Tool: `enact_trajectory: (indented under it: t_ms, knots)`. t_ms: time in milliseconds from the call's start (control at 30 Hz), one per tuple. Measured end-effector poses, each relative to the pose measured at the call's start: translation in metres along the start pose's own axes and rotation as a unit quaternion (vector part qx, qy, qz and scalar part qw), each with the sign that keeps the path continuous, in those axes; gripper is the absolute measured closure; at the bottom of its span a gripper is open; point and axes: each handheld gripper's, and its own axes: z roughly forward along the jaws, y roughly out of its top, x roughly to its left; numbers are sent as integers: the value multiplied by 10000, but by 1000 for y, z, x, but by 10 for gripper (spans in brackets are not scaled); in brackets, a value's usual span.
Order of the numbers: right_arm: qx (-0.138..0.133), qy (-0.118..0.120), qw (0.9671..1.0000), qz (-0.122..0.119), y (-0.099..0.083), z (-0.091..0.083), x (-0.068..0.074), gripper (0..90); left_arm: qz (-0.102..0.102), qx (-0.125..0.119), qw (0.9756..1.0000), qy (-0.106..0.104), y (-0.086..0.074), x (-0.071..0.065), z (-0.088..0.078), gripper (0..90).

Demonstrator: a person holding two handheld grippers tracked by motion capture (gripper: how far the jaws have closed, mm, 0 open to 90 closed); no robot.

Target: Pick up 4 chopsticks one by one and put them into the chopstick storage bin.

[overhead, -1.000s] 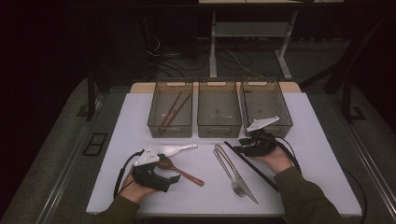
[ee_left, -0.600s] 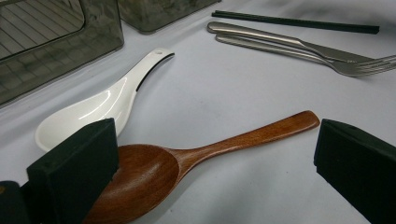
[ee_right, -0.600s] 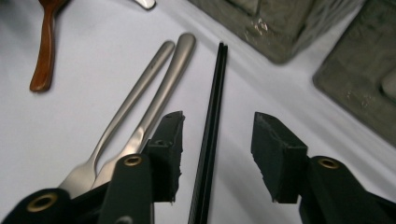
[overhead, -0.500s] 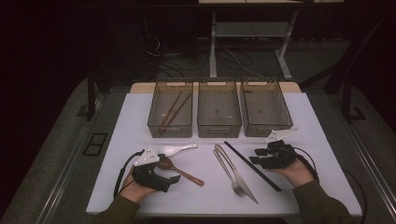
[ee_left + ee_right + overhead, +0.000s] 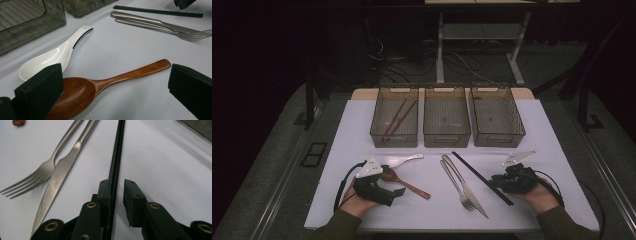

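A pair of black chopsticks (image 5: 479, 175) lies slanted on the white table, right of a steel fork (image 5: 457, 182) and knife (image 5: 472, 192). My right gripper (image 5: 499, 184) sits at their near end. In the right gripper view the chopsticks (image 5: 118, 150) run between its jaws, which have just been closing; one pad touches them and a gap remains on the other side. My left gripper (image 5: 394, 194) rests open at the left front. A wooden spoon (image 5: 112, 80) lies between its wide jaws, untouched, beside a white ceramic spoon (image 5: 55, 55).
Three smoky plastic bins stand in a row at the back: the left bin (image 5: 377, 125) holds brown chopsticks (image 5: 398, 116), while the middle bin (image 5: 446, 131) and the right bin (image 5: 498, 132) look bare. The table's front edge is close to both hands.
My right hand has moved right and toward the front, from beside the right bin to the chopsticks' near end, and its jaws have narrowed around them. The left hand has stayed put.
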Motion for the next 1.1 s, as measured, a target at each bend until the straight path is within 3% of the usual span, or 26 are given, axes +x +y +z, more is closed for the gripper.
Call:
enact_trajectory:
  t_ms: [667, 1100]
  knots:
    - [145, 57, 9999, -18, 0, 7, -2, 797, 17, 22, 10000, -13, 0, 0, 1, 0]
    - [174, -61, 9998, -110, -1, 12, -3, 804, 23, 25, 10000, -20, 0, 0, 1, 0]
